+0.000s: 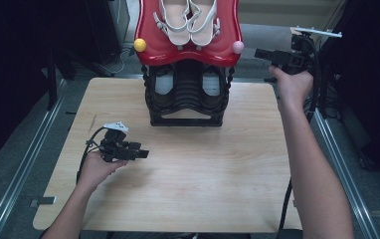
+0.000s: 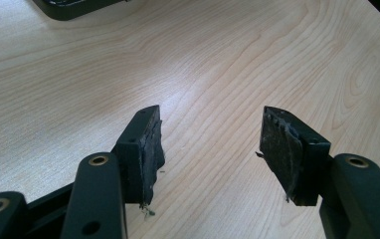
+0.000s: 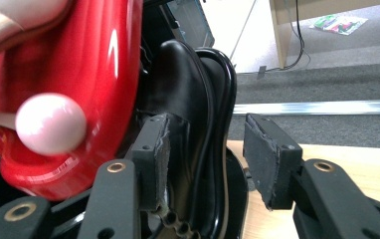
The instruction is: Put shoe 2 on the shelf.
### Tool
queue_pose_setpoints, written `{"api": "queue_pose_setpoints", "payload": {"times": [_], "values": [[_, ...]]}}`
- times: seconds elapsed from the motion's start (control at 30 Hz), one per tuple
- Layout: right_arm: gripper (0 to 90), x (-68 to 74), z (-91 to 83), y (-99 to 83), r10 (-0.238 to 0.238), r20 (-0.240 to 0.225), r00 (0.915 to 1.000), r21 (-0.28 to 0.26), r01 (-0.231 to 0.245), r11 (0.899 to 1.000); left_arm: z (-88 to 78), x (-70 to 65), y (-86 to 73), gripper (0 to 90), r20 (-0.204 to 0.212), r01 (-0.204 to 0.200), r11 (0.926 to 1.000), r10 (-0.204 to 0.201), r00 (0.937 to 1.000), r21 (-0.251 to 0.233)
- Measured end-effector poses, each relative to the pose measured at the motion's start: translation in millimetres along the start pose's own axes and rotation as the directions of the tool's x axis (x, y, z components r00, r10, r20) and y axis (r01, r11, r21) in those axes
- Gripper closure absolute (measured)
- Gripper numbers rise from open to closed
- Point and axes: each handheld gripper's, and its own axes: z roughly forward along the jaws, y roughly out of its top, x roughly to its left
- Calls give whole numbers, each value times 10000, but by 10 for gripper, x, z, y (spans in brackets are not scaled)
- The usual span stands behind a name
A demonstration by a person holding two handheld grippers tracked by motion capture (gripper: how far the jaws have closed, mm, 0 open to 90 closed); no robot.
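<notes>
black shoe: sat on the rack's lower tier under the red tray, just ahead of the right gripper, jaws wide and empty. not yet gripped; removal appeared wholly left. left gripper: wide, empty, over bare table, well apart.

The white sandals on the red tray are cut off at the picture's top edge. Beneath that tray, the black shoes sit largely hidden in shadow.
</notes>
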Motion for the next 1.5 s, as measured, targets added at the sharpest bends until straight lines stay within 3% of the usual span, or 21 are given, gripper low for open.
{"api": "queue_pose_setpoints", "payload": {"times": [0.47,0.57,0.8,1.13,1.5], "values": [[541,-168,25,-502,-187,7,9998,545,187,9983,6,0,2,416,15,-55,10000,55,10000,8],[541,-194,33,-621,-74,-189,9998,604,85,9981,11,0,2,416,53,-75,9999,75,10000,81],[540,-220,49,-919,136,-553,9984,842,-89,9964,19,-4,1,413,18,-69,9999,69,10000,100],[527,-157,94,-1295,-290,-701,9971,1177,371,9924,20,-2,2,410,47,-86,9999,85,10000,117],[520,-233,181,-1732,-58,-1067,9943,1747,245,9843,29,-9,2,408,41,-131,9998,130,9999,142]]}}
